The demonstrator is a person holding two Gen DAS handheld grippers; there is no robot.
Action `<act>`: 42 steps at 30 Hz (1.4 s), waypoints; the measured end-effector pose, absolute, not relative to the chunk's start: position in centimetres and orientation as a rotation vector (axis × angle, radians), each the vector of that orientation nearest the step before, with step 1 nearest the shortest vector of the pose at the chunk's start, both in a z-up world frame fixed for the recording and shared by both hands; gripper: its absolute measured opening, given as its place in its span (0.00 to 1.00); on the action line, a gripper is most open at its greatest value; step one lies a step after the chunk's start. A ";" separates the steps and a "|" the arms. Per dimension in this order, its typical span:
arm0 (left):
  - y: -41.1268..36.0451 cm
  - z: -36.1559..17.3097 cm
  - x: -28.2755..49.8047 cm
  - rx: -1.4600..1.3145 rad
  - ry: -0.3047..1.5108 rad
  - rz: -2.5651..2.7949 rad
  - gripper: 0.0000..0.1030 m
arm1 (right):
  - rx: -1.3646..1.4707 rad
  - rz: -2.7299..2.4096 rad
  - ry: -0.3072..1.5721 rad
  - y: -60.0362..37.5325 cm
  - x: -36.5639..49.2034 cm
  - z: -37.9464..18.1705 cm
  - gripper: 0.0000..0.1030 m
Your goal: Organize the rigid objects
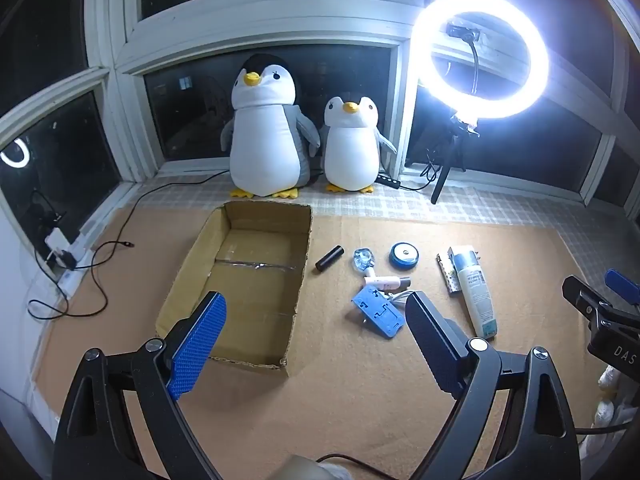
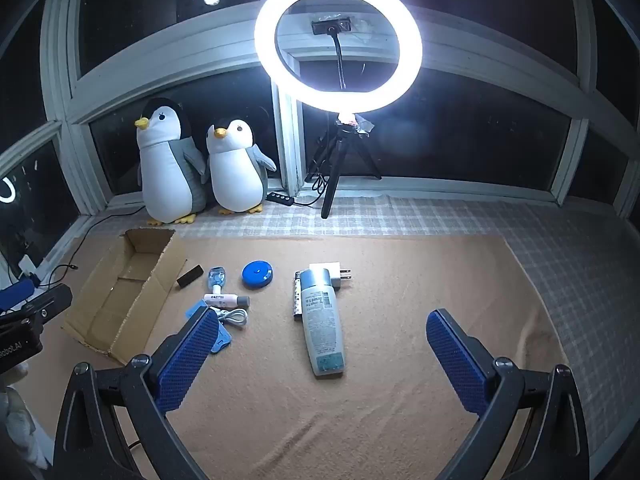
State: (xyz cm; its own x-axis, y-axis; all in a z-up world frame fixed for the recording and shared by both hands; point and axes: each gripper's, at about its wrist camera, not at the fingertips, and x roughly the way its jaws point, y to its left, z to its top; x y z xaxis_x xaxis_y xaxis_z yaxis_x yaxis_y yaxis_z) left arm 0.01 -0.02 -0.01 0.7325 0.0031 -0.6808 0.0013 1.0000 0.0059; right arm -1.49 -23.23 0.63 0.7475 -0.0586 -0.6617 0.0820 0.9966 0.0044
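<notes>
An open cardboard box [image 1: 200,264] [image 2: 158,276] lies empty on the tan mat. To its right lie a black cylinder [image 1: 329,258] [image 2: 189,276], a clear blue piece [image 1: 363,259] [image 2: 216,278], a round blue tape measure [image 1: 404,256] [image 2: 257,274], a pink-white tube [image 1: 386,282] [image 2: 226,300], a blue plastic holder [image 1: 378,312], a white cable [image 2: 236,316], a patterned lighter [image 1: 447,276] [image 2: 296,300], a white charger plug [image 2: 334,274] and a white bottle [image 1: 476,292] [image 2: 322,320]. My left gripper [image 1: 316,332] hangs open above the box's near right corner. My right gripper [image 2: 320,348] stands open over the bottle's base. Neither holds anything.
Two plush penguins [image 1: 266,128] [image 2: 236,168] stand against the window. A lit ring light on a tripod [image 1: 478,54] [image 2: 338,44] stands behind the objects. Black cables [image 1: 96,268] trail to a socket at the left. A checked cloth [image 2: 560,248] edges the mat.
</notes>
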 end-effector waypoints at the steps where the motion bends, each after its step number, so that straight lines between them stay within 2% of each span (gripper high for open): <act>1: 0.0 0.0 0.1 0.003 0.752 0.000 0.89 | 0.034 -0.075 0.723 -23.2 -1.5 0.6 1.00; 42: 0.4 0.0 -0.1 -0.001 0.750 0.003 0.89 | 0.030 -0.063 0.724 -22.3 -1.7 0.1 1.00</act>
